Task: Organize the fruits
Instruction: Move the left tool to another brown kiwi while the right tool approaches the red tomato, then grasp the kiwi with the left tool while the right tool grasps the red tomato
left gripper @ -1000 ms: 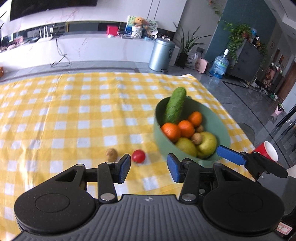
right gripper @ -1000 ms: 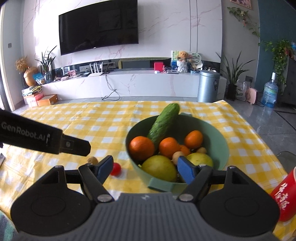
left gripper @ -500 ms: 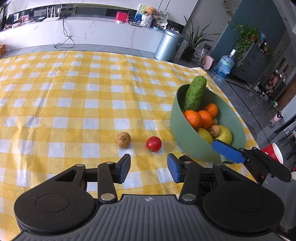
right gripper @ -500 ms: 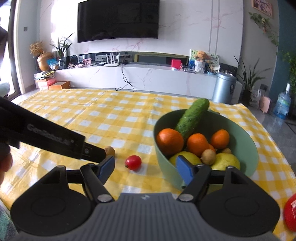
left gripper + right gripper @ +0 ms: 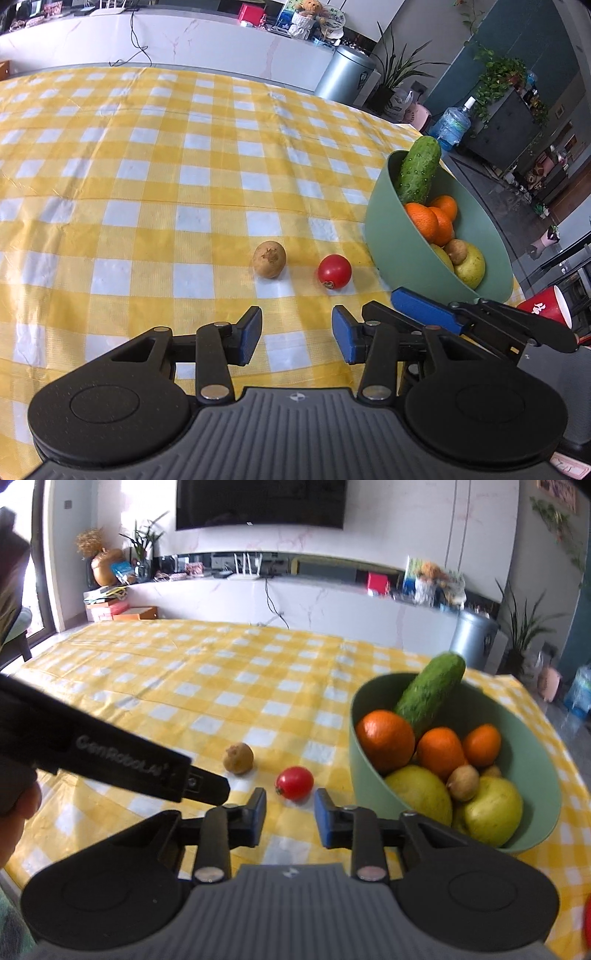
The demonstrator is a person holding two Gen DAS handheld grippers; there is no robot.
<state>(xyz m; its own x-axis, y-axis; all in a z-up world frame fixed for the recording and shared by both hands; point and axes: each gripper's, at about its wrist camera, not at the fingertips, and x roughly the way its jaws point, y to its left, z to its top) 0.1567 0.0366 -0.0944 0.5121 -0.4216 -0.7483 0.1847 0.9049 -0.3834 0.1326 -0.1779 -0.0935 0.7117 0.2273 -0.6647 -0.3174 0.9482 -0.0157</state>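
A red tomato [image 5: 334,272] [image 5: 294,782] and a small brown fruit [image 5: 269,259] [image 5: 238,758] lie on the yellow checked cloth, left of a green bowl [image 5: 388,236] [image 5: 364,775]. The bowl holds a cucumber [image 5: 430,694], oranges [image 5: 384,740] and yellow-green fruit [image 5: 491,808]. My left gripper [image 5: 297,334] hovers just short of both loose fruits, jaws closing, nothing between them. My right gripper [image 5: 290,818] sits just short of the tomato, jaws drawn close together and empty. Each gripper shows in the other's view, the left gripper [image 5: 110,760] and the right gripper [image 5: 424,310].
A red paper cup [image 5: 543,310] stands at the table's right edge behind the bowl. The checked tablecloth [image 5: 147,166] stretches far to the left and back. Beyond the table are a metal bin [image 5: 343,74] and a low white cabinet [image 5: 295,602].
Both grippers came down and forward toward the two loose fruits, which now look larger. The right gripper's jaws narrowed from wide open to a small gap and shifted left from the bowl.
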